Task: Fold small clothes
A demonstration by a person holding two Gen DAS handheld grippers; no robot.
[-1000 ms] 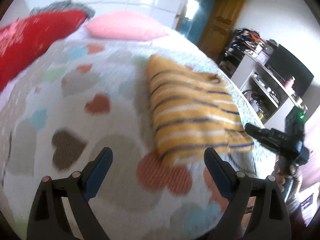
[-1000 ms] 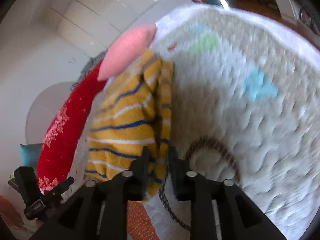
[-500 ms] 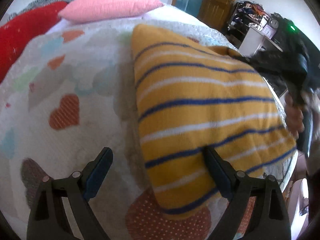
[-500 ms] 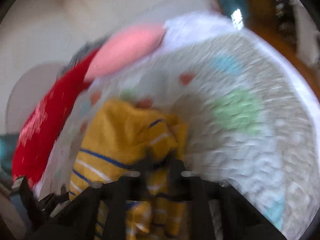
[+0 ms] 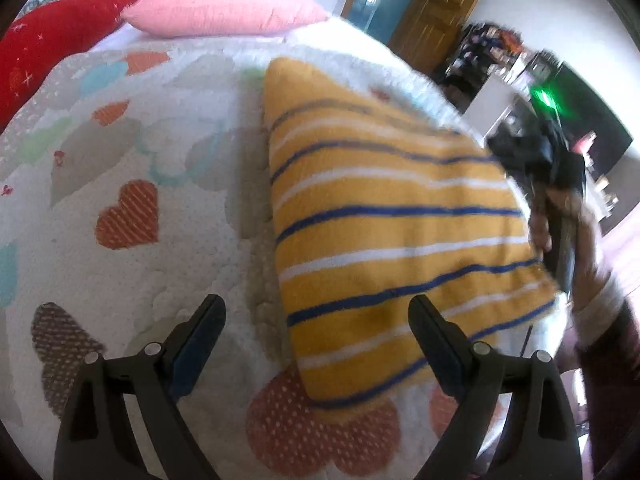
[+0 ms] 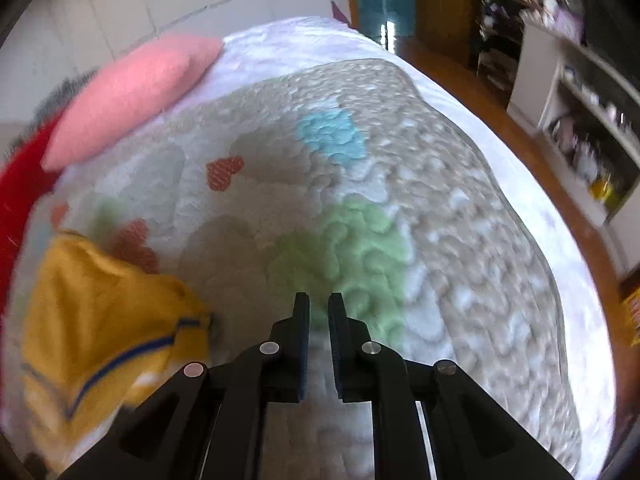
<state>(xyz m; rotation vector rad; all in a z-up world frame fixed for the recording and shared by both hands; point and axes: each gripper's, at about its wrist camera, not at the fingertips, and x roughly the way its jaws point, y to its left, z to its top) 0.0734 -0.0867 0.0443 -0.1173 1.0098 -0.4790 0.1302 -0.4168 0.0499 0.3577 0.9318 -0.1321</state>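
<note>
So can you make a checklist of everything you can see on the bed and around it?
Surface: a bed with a heart-pattern quilt, white with coloured hearts.
Job's things: a yellow striped garment lies folded on the quilt.
Clutter: a pink pillow and a red pillow at the far end.
Grippers: left gripper is wide open and empty above the garment's near edge; right gripper has its jaws nearly together with nothing between them, beside the garment, after closing.
Cables: nothing seen.
Surroundings: a wooden door, white shelves with blurred items, a wooden floor.
</note>
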